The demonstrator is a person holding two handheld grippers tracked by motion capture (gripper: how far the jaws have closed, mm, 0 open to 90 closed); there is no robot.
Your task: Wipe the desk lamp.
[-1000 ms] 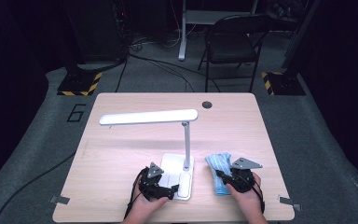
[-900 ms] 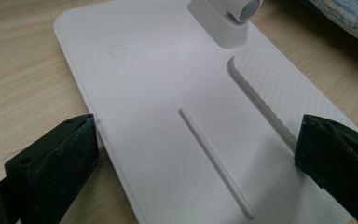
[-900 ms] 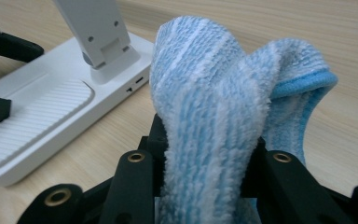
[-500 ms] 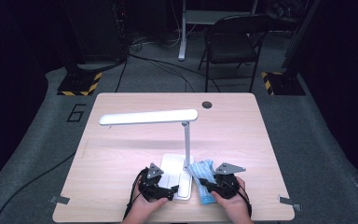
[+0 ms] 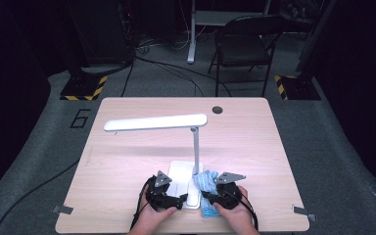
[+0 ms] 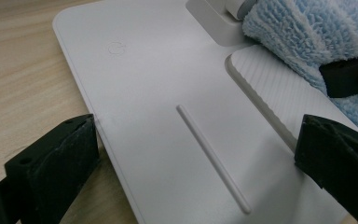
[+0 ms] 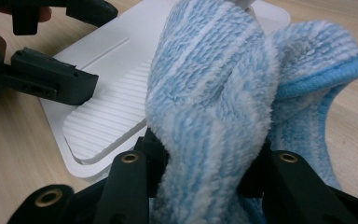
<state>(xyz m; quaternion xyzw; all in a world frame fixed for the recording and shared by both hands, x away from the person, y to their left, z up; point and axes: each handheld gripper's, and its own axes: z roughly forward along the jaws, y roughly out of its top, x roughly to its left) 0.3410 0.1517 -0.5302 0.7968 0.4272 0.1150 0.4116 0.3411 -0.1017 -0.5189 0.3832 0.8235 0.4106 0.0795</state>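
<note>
Here the right gripper [image 5: 209,197], jaws clamped on the blue cloth [image 7: 214,107], is just beside the lamp base [image 6: 168,93] (its ribbed side), while the left gripper [image 6: 196,158] has its jaws apart across the base

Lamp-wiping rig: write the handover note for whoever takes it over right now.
Left gripper: open, fingers straddling the lamp base, steadying its near left edge.
Right gripper: shut on the blue cloth, bunched up and pressed to the base's right side beside the lamp post.
Done: cloth gripped and brought onto the base.
Left: probably wipe across the base, including the ribbed pad, while the left gripper braces it.
</note>
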